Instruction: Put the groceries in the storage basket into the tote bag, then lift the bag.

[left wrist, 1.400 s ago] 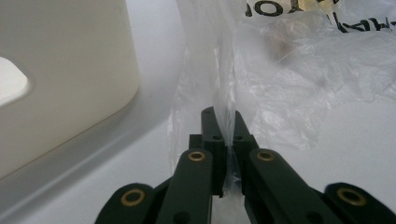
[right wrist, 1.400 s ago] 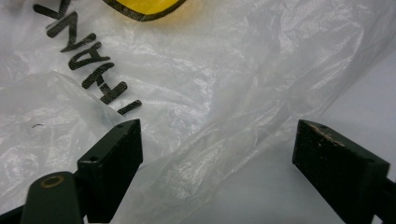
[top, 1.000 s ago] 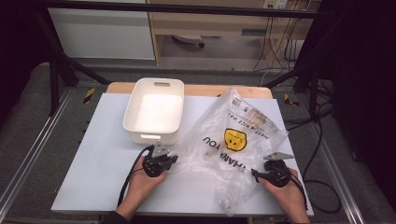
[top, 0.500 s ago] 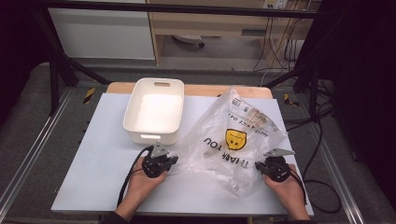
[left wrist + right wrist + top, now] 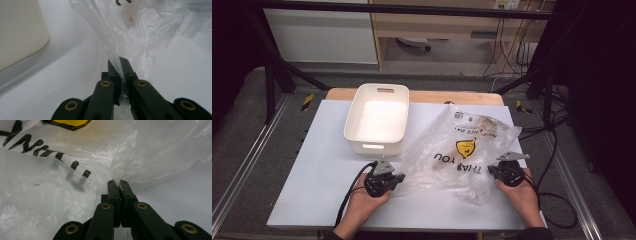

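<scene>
both hands low at near table edge; left gripper (image 5: 399, 179) and right gripper (image 5: 490, 170) each pinch plastic bag (image 5: 462, 150).

Table (image 5: 312, 200) bears a bin (image 5: 377, 120) at the back, left of centre; plastic bag (image 5: 462, 150) lies right of the bin, spread from the rear right toward the front edge, its near-left part just beside the bin's front corner. Left gripper (image 5: 398, 178) sits in front of the bin, at the bag's left edge, film pinched between its jaws. Right gripper (image 5: 490, 170) at the bag's right front edge, jaws together on the film. Bag lies between the two grippers. Hands come in from the front edge
</scene>
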Demonstrator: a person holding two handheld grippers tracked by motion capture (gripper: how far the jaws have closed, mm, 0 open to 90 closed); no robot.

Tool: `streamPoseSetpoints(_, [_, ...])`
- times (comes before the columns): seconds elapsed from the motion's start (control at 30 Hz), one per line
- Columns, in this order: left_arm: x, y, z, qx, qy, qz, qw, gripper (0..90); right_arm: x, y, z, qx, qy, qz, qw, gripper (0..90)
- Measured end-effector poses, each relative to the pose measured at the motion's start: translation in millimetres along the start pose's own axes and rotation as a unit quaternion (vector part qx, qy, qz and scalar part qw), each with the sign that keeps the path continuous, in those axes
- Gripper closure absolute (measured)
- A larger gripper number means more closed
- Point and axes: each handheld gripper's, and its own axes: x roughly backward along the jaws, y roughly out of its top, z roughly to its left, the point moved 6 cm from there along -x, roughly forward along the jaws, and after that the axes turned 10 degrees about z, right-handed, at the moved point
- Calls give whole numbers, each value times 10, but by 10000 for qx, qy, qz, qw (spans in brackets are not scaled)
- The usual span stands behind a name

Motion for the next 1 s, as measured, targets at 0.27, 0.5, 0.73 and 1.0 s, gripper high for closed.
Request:
streamPoseSetpoints(0.27, [2, -33, -276, -116, -266, 39, 9996, 894, -53, 80, -225, -196, -145, -31, 9997, 900])
streamPoseSetpoints(0.5, [-5, -42, -296, -155, -215, 49, 9996, 894, 192, 55, -66, -434, -33, -231, 9988, 559])
streamPoseSetpoints(0.73, [5, -46, -248, -89, -171, 34, 9998, 894, 393, -59, 158, -504, -164, -397, 9978, 198])
streamPoseSetpoints(1.0, [10, -52, -235, -51, -155, 7, 9999, 894, 502, -196, 288, -622, -103, -472, 9969, 82])
